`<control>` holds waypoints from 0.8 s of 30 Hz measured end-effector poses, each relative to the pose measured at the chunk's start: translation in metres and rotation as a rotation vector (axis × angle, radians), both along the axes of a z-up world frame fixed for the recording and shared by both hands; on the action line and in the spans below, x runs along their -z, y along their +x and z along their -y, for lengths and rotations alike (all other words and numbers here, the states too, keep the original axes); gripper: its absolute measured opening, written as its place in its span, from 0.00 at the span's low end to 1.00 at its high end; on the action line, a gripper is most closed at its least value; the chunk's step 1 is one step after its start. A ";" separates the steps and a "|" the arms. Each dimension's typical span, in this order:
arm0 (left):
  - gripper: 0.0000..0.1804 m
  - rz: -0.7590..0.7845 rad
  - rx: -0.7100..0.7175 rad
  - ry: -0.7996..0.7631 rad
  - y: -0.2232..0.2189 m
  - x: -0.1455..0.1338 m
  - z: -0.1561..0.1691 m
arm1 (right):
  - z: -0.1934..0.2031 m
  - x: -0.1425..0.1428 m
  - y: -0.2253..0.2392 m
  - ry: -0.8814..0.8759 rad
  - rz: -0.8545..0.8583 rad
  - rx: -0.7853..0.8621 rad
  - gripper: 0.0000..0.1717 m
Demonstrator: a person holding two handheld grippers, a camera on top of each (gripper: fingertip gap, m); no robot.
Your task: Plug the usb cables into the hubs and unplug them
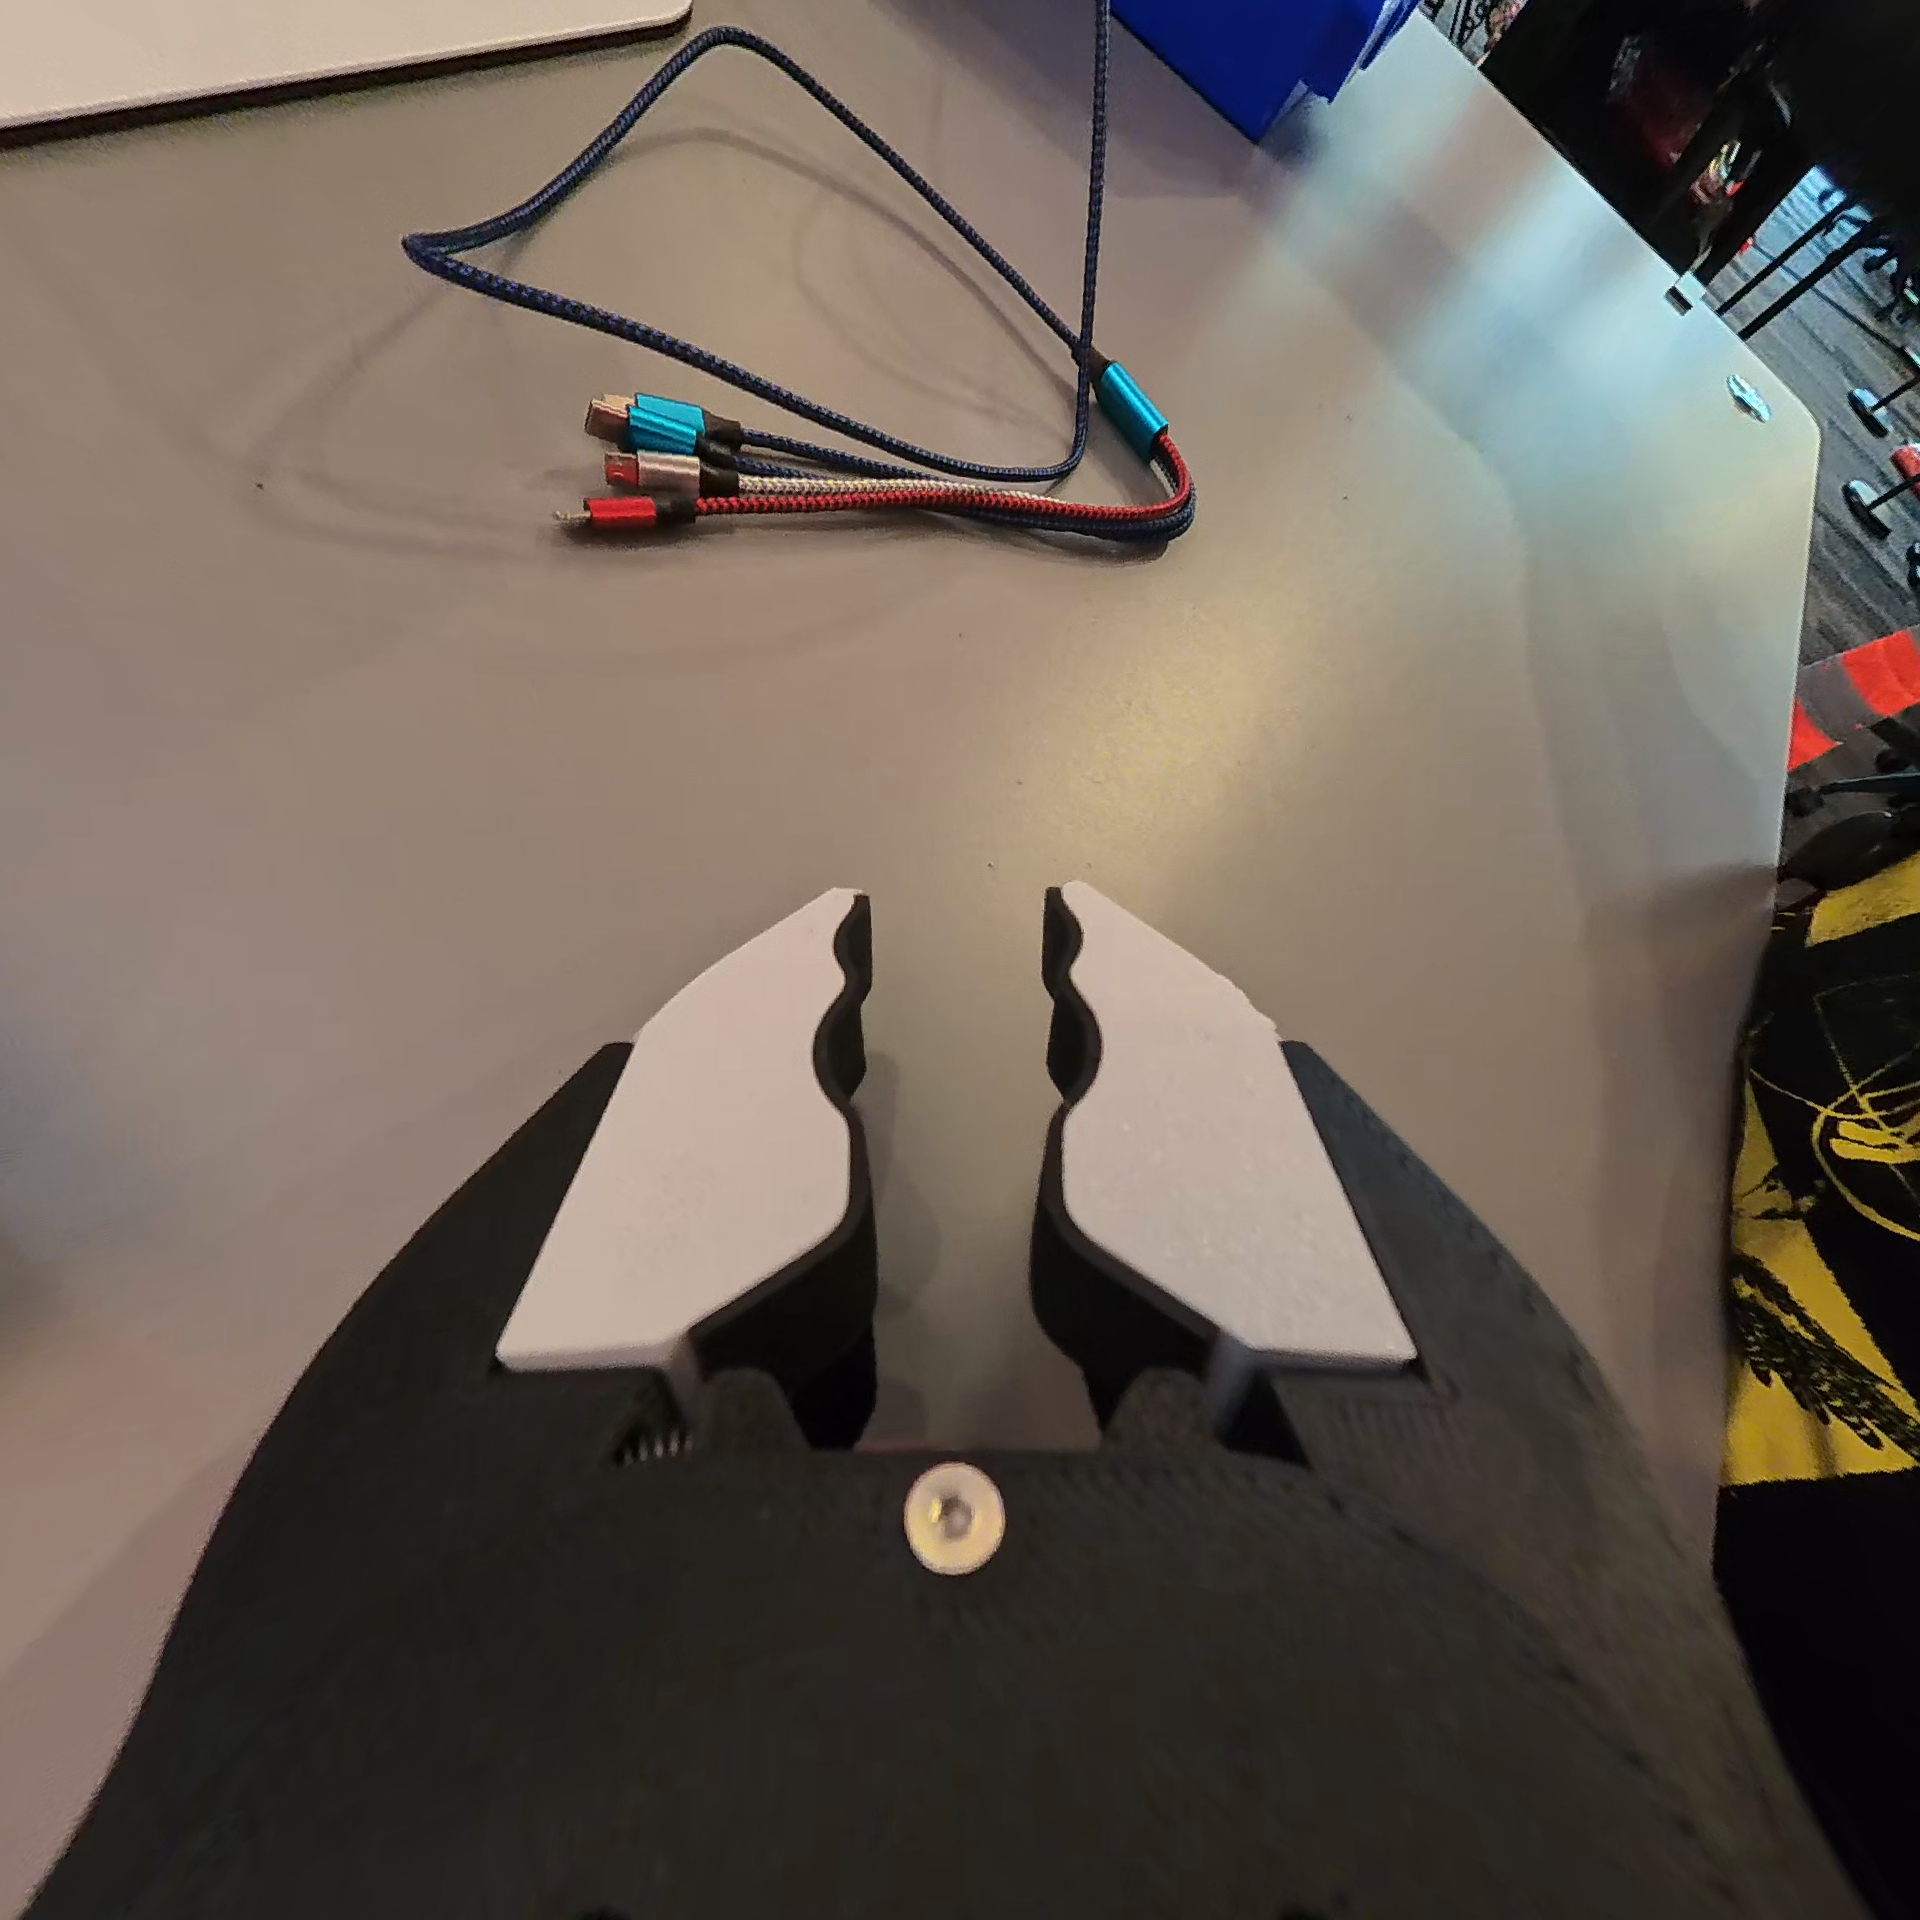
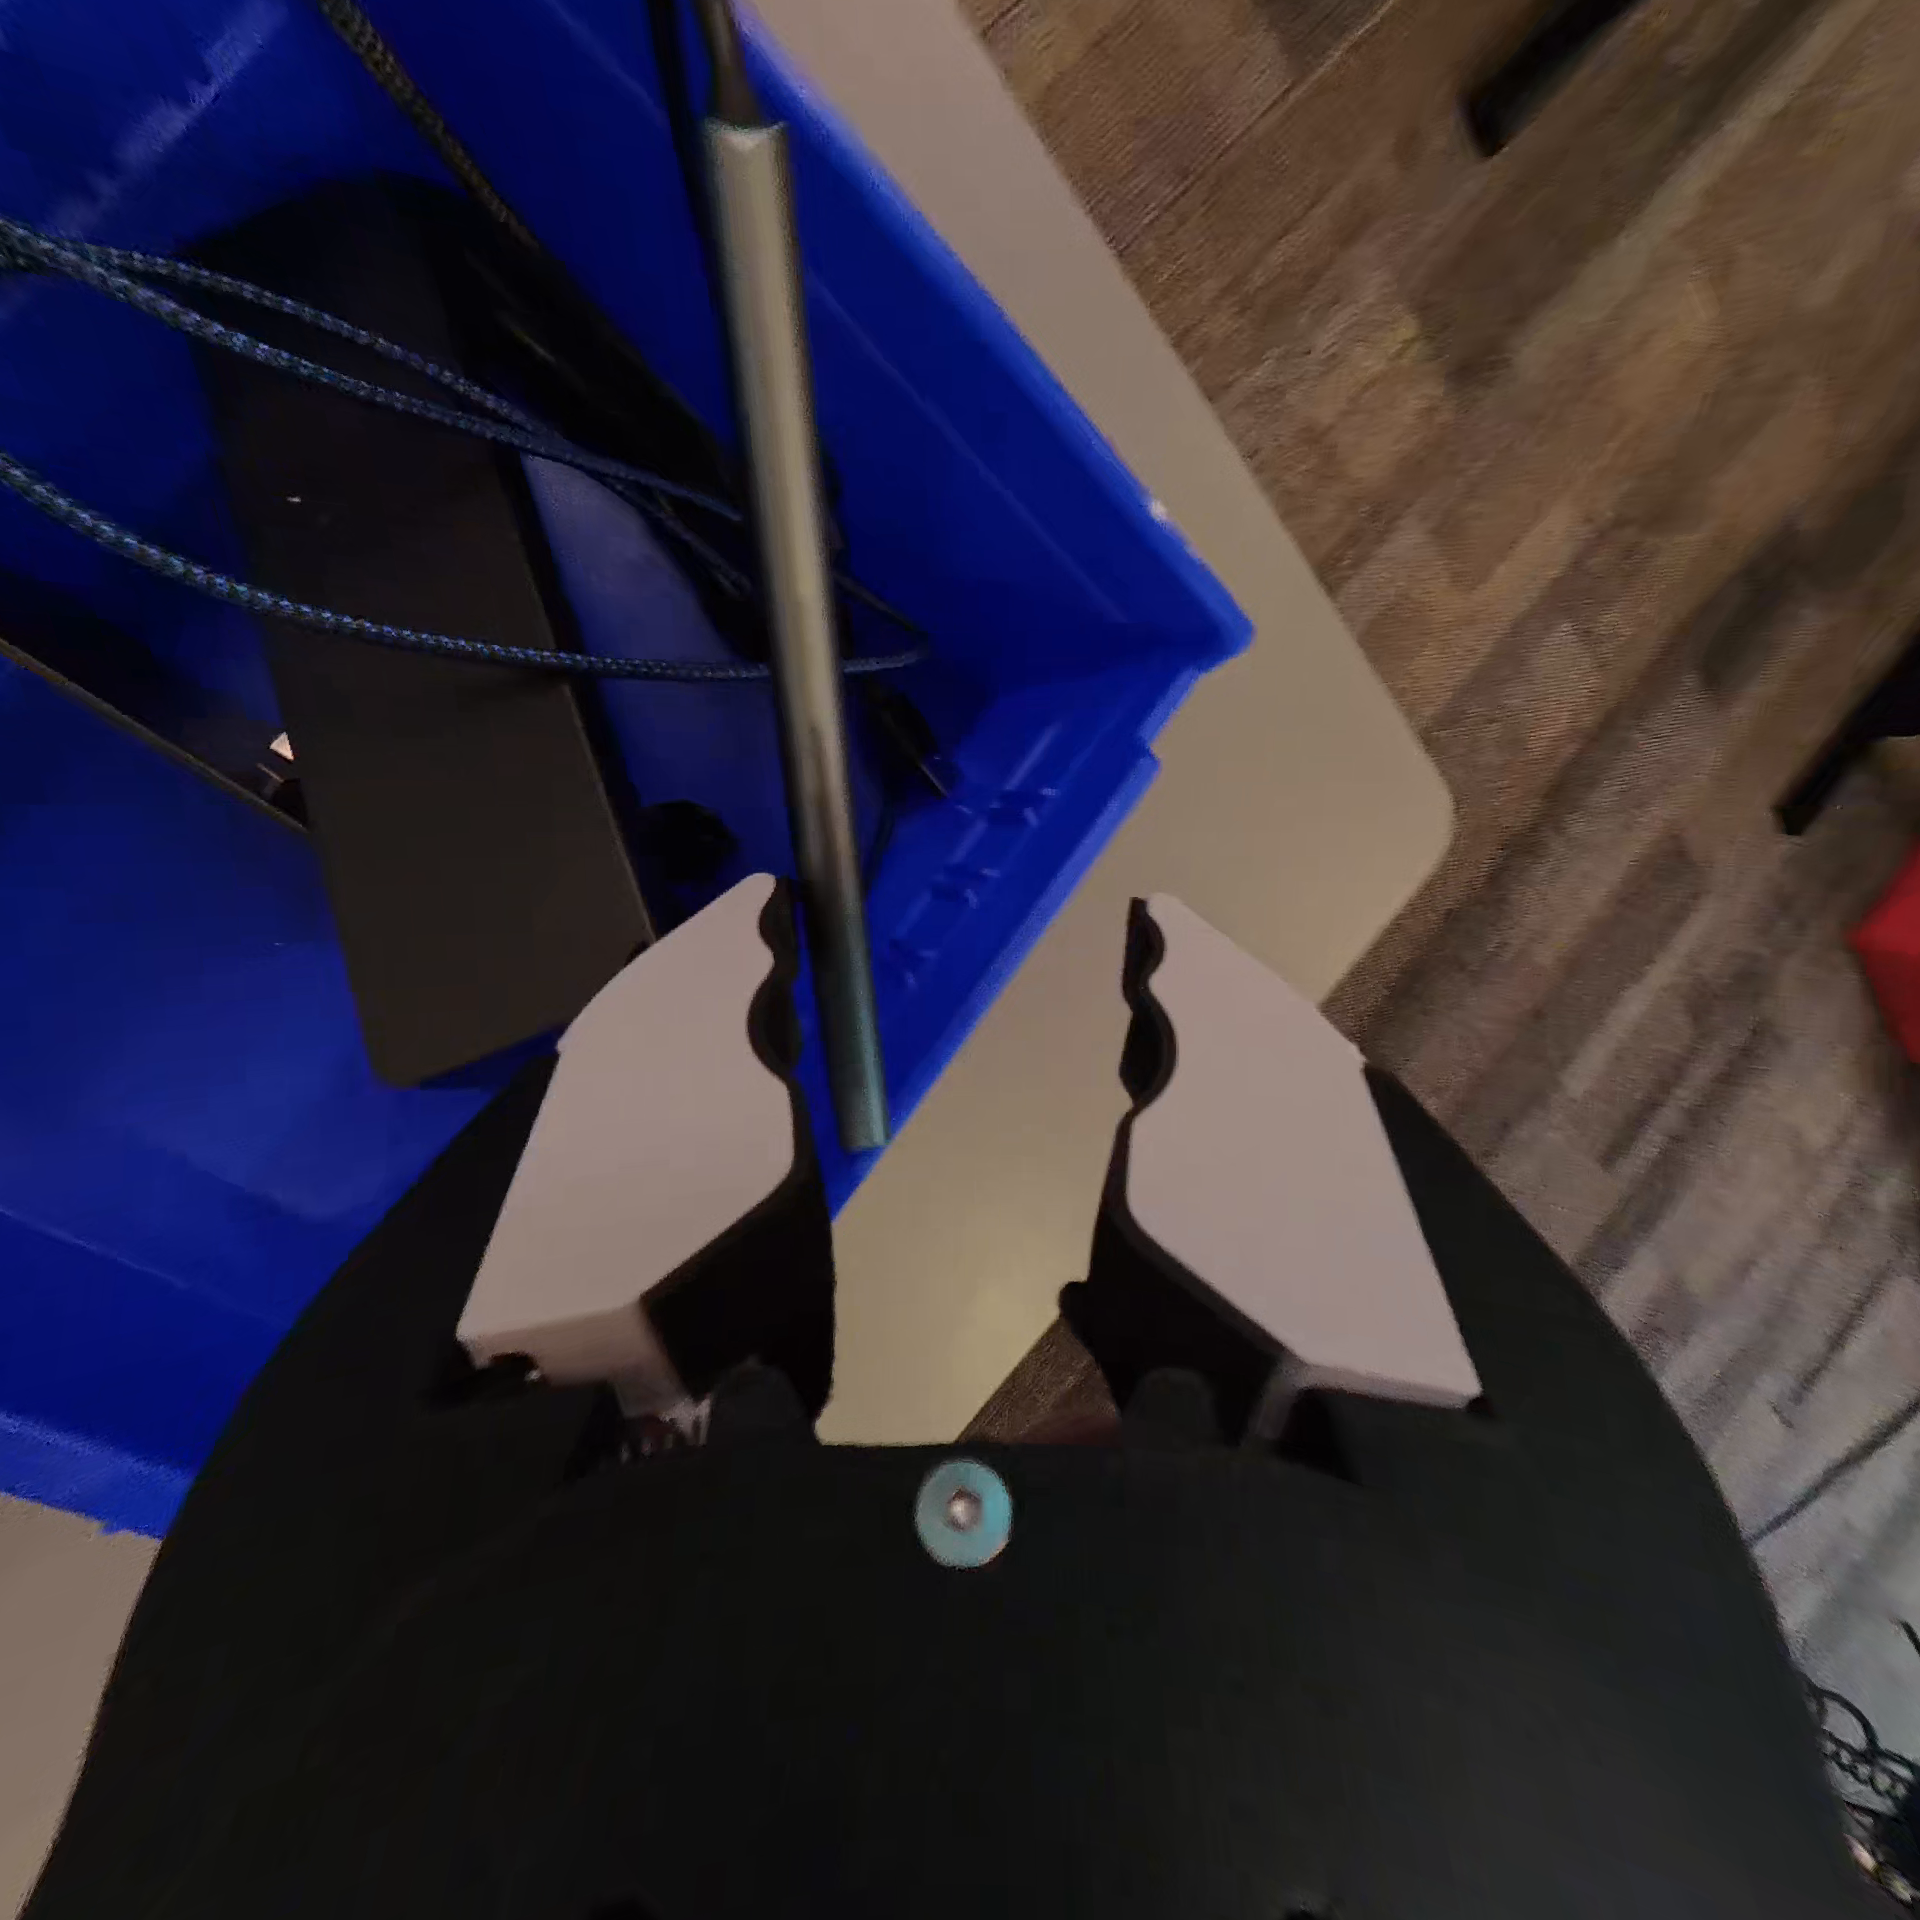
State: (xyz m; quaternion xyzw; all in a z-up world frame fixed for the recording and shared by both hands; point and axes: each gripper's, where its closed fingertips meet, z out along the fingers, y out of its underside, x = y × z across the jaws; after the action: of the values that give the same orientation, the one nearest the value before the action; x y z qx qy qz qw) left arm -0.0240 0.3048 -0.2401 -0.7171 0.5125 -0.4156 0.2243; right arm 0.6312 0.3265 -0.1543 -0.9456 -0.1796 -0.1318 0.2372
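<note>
With your right gripper [image 2: 956, 904] spread wide, the slim grey hub [image 2: 790, 582] leans loose against its left finger above the blue bin [image 2: 1039, 582], while your left gripper [image 1: 956, 904] hovers parted and empty, lower centre, short of the braided usb cables [image 1: 831, 488] upper centre.

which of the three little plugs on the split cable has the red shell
The red plug, nearest the left tongs of the three. The middle one is silver, the farthest teal. Its red braided lead matches it.
</note>
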 end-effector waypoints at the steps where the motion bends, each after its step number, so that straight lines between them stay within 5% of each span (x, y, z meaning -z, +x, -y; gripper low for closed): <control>1: 0.17 0.000 0.001 -0.004 0.000 0.000 0.000 | 0.005 -0.007 0.002 0.021 0.011 0.016 0.40; 8: 0.18 -0.027 0.005 -0.005 0.000 0.003 0.002 | 0.053 -0.045 -0.016 0.128 0.096 0.089 0.47; 13: 0.19 -0.038 -0.004 -0.012 0.002 0.005 0.001 | 0.054 -0.073 -0.189 0.289 -0.111 -0.270 0.47; 19: 0.19 -0.051 0.000 -0.004 0.000 0.007 0.003 | 0.069 0.012 -0.412 -0.017 -0.230 -0.720 0.72; 24: 0.19 -0.027 0.011 -0.021 0.000 0.004 0.004 | 0.056 0.090 -0.443 -0.215 0.148 -1.007 0.73</control>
State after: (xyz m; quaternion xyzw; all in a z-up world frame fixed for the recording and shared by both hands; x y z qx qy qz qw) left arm -0.0242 0.3003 -0.2444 -0.7222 0.5149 -0.4125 0.2076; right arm 0.1885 0.2708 -0.2443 -0.7491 -0.6411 -0.0486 0.1595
